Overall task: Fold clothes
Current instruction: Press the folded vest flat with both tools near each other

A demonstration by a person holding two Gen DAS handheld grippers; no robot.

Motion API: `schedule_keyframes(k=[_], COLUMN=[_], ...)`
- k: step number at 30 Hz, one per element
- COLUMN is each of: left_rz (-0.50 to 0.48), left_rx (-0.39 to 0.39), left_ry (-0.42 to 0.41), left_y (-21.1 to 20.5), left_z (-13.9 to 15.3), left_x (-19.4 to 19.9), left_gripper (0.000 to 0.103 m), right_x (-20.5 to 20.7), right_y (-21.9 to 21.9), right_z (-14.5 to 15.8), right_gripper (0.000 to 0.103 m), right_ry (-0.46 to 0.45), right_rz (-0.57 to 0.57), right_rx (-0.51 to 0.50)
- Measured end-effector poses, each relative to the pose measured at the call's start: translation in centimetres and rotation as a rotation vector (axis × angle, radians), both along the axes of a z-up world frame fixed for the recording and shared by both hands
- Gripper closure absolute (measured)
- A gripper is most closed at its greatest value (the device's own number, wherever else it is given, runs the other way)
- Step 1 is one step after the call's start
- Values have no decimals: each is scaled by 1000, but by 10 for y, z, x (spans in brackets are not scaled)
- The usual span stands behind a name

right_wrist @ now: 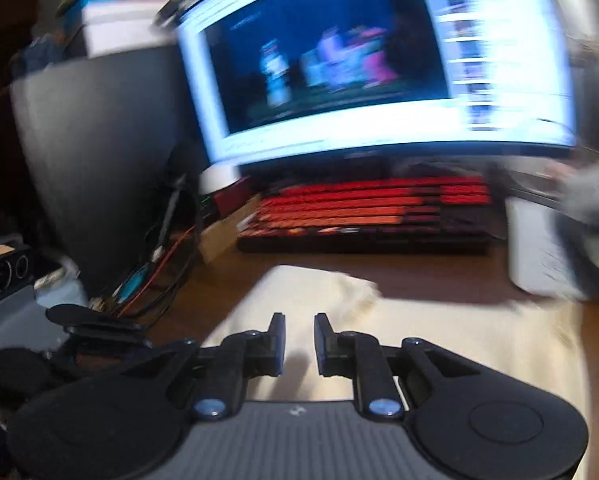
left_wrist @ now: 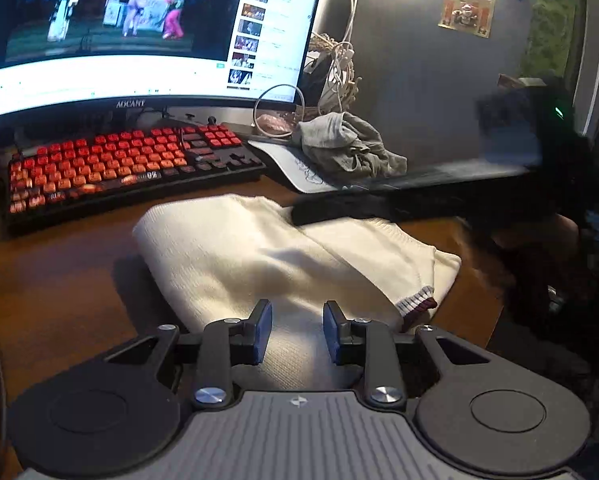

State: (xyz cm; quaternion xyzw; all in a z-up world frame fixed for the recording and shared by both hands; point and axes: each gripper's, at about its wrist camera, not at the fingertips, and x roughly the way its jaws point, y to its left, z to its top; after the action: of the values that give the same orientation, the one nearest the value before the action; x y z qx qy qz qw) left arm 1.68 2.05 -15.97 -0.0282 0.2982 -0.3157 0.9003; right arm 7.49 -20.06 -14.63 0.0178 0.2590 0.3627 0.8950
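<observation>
Both tongs (left_wrist: 297, 330) (right_wrist: 299, 344) hover part-open over the cream sweater (left_wrist: 259, 256) on the desk (left_wrist: 59, 300)

Dim room lit mainly by the glaring monitor (left_wrist: 139, 20); right wrist view heavily motion-blurred (fisheye-bent edges).

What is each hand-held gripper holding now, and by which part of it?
Nothing is held. The left hand-held gripper and the right hand-held gripper both stand open above the cream sweater, with only a bare gap between the pads.
</observation>
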Motion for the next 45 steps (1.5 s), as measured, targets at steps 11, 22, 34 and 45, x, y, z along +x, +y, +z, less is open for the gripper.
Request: schedule_keyframes(k=[11, 22, 34, 45], left_rz=[17, 48, 91, 72], left_rx=[-55, -100, -120, -163], left_ry=[57, -5, 128, 150], left_y=[7, 7, 2, 19], left_z=[-11, 12, -12, 4], left_x=[0, 17, 44, 18], left_gripper=[74, 80, 96, 96], right_x=[65, 67, 102, 62], right_y=[50, 51, 63, 55], right_z=[-22, -6, -28, -20], right_gripper=[89, 90, 96, 99], right_ry=[-41, -53, 41, -42], right_rz=[144, 203, 266, 285], right_rx=[-189, -99, -118, -141])
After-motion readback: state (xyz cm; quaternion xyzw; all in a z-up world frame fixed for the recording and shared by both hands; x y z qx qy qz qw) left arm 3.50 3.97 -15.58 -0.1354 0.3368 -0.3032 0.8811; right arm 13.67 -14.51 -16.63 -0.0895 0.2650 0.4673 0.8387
